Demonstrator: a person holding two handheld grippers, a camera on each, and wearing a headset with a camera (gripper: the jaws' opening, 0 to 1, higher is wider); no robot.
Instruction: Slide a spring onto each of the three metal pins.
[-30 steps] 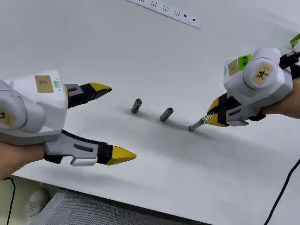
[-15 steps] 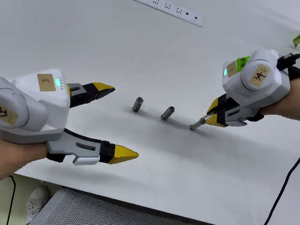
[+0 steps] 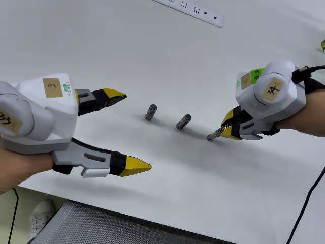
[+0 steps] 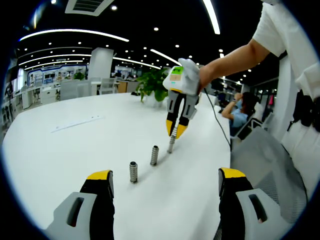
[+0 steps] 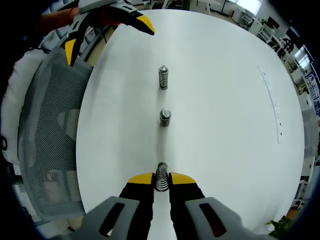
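Observation:
Three metal pins stand in a row on the white table [image 3: 167, 61]. The far pin [image 3: 151, 112] [image 5: 163, 77] and the middle pin [image 3: 183, 121] [image 5: 165, 117] each wear a spring. My right gripper [image 3: 227, 127] [image 5: 160, 178] is shut on the third spring [image 3: 215, 134] [image 5: 161, 176], which sits on the nearest pin. My left gripper [image 3: 124, 131] [image 4: 165, 181] hovers open at the table's near left, nothing between its yellow-tipped fingers [image 3: 134, 164]. In the left gripper view the right gripper [image 4: 176, 130] holds its spring [image 4: 172, 140] beside the other two pins [image 4: 154, 155] [image 4: 133, 171].
A white power strip [image 3: 190, 10] lies at the far edge of the table. A black cable [image 3: 304, 208] hangs off the near right. A grey mesh chair [image 3: 86, 226] sits below the front edge. The left gripper [image 5: 107, 22] appears beyond the row of pins.
My right gripper has lowered slightly with the spring, pressing it closer to the table. The left gripper has barely moved; the camera shifted a little.

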